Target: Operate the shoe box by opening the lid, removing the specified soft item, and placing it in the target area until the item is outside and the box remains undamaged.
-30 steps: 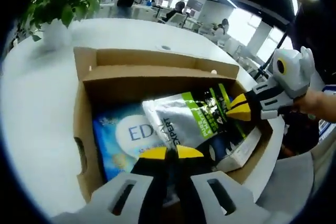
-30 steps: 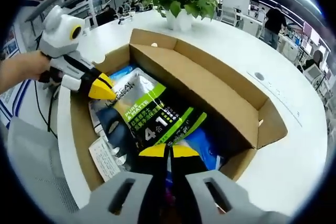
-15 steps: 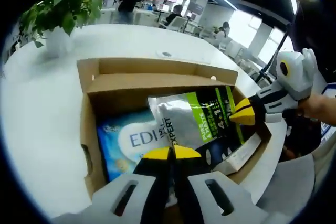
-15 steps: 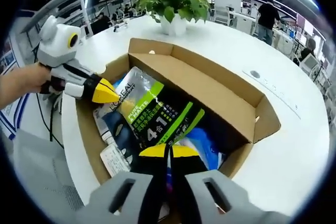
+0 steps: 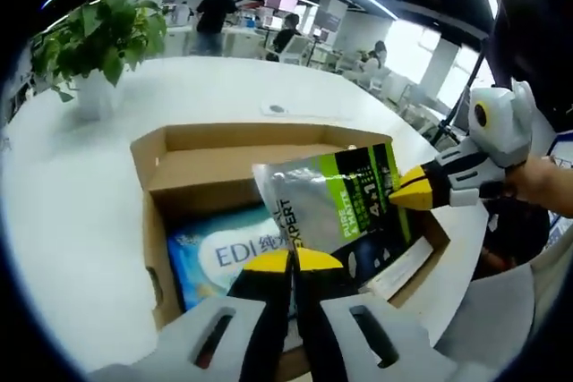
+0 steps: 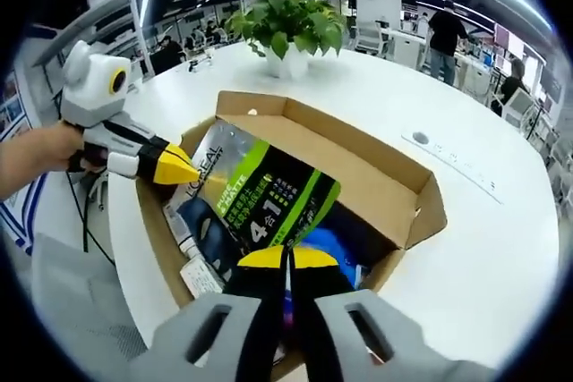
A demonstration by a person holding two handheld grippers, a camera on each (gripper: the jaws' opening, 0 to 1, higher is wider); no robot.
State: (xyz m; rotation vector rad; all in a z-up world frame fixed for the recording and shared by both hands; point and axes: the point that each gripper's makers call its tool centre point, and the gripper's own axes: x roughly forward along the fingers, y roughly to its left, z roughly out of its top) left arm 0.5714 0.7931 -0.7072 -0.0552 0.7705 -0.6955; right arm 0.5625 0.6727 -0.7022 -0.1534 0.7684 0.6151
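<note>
Silver-and-green foil pouch, soft and crinkled, held taut between two grippers above the open shoe box. Pinched at one edge by the left gripper, yellow tips closed together on the near end in the left gripper view; pinched at the opposite edge by the right gripper, tips likewise clamped on the far corner. Two-point hold probably chosen to keep the limp pouch flat and clear of the cardboard walls, sparing the box from scraping or tearing. Pouch mostly above the rim, lower end just over the opening, so lifted but not yet set down anywhere.

Brown cardboard lid flap folded back and standing along the far side, out of the way. Inside, underneath: a blue-and-white packet lying flat, plus a white printed sheet or slim carton against one wall; hard to tell which. Nothing snagging the pouch, as far as can be seen.

Round white table bare on the far side of the box, a likely landing spot. Potted green plant well beyond the box. Box wall nearest the pouch the main obstacle; worth a clear upward lift before any sideways travel.
</note>
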